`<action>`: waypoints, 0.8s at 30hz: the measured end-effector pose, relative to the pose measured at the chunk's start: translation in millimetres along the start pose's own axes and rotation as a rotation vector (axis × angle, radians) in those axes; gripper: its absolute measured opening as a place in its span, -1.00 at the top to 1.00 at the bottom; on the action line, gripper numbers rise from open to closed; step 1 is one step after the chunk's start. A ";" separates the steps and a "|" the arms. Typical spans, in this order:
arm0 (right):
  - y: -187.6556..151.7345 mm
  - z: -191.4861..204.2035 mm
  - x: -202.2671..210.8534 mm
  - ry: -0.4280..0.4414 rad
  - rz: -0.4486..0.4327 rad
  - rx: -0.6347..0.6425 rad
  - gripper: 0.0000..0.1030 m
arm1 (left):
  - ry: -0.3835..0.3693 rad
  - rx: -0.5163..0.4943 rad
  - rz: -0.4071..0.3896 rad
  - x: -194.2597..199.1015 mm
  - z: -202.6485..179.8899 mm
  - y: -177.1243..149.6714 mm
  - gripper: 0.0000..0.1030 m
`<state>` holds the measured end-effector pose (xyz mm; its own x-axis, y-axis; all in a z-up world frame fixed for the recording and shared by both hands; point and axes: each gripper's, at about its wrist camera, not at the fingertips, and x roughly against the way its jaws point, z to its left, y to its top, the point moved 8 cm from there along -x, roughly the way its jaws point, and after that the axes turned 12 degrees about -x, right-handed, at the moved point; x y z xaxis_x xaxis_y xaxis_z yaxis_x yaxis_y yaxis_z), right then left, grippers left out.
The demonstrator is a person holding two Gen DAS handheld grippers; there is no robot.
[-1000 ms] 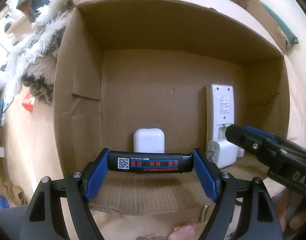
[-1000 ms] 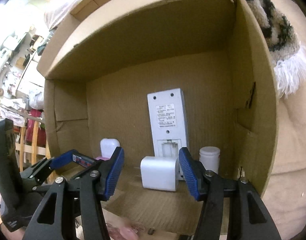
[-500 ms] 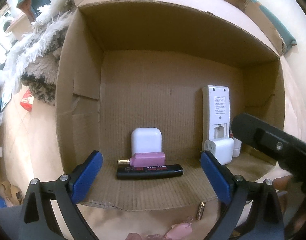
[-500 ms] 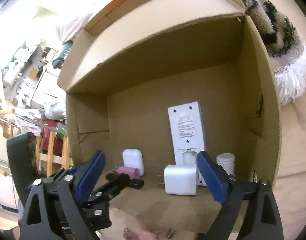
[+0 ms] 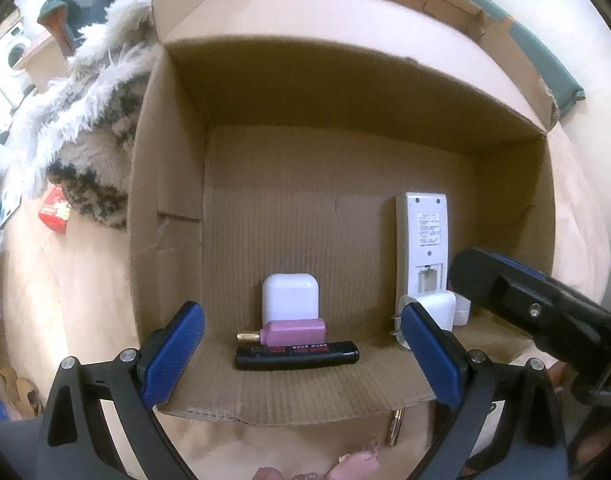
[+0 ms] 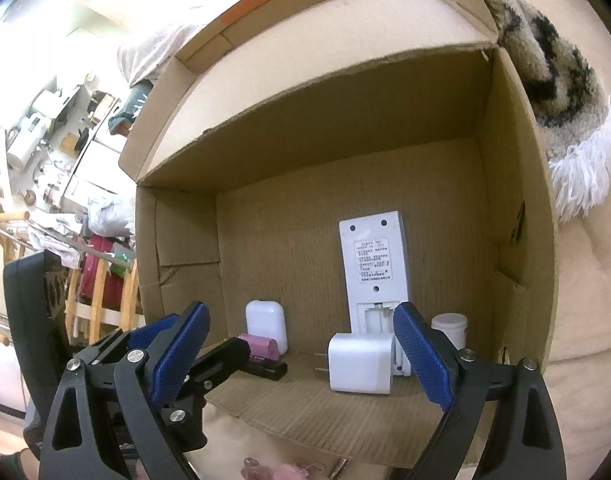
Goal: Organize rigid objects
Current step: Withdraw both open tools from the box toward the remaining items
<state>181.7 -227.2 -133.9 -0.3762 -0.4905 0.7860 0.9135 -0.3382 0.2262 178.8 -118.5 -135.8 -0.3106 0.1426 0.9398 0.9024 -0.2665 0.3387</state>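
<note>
A cardboard box (image 5: 169, 184) is seen lying on its side, its opening toward both cameras. A second ago the black rectangular device (image 5: 297, 355) was clamped between the blue pads of the left hand-held gripper (image 5: 301, 356); now it has been released and lies flat on the box floor, well clear of both pads, which stand wide apart with nothing between them. Just behind it a pink object with a gold tip (image 5: 291, 330) is now uncovered, and behind that the white earbud case (image 5: 290, 297) is stood against the back panel, as before.

Further right, the white remote control (image 5: 422, 240) is leaned upright against the back panel, back side out and battery bay uncovered, unchanged in place. The white plug adapter (image 6: 360, 363) rests on the box floor in front of it; a second ago it sat between the closer-set pads of the right hand-held gripper (image 6: 301, 356), whose jaws are now spread wide and clear of it. A small white jar (image 6: 449, 327) is seen at the far right, near the side wall. A small metallic cylinder (image 5: 395, 426) lies just outside the box's front edge.
</note>
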 end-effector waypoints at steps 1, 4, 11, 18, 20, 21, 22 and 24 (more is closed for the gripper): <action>0.0 0.1 2.5 0.001 -0.008 0.003 -0.92 | 0.000 -0.001 -0.006 2.6 0.2 -0.2 -0.91; 1.4 0.5 13.8 0.013 -0.048 -0.002 -0.92 | -0.001 -0.012 -0.027 13.9 1.5 -1.1 -0.91; 0.0 -1.5 38.1 0.025 -0.106 -0.019 -0.92 | -0.014 -0.011 -0.095 56.0 4.2 -13.6 -0.91; -14.3 -1.1 64.4 0.029 -0.147 -0.001 -0.92 | -0.029 0.071 -0.104 70.3 21.4 -43.9 -0.91; -20.4 0.1 69.7 0.031 -0.162 0.011 -0.92 | -0.031 0.083 -0.102 71.9 22.6 -51.6 -0.91; -23.6 0.7 71.2 0.030 -0.166 0.016 -0.92 | -0.028 0.084 -0.103 74.1 24.0 -55.2 -0.91; -27.1 1.6 72.2 0.030 -0.167 0.021 -0.92 | -0.023 0.082 -0.105 72.7 23.8 -57.4 -0.91; -35.3 3.3 73.1 0.026 -0.164 0.036 -0.92 | -0.011 0.080 -0.107 72.5 23.7 -63.3 -0.91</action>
<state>122.4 -248.5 -82.5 -0.5240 -0.4524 0.7217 0.8445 -0.3863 0.3710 106.3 -68.7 -90.2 -0.4036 0.1767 0.8977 0.8852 -0.1727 0.4320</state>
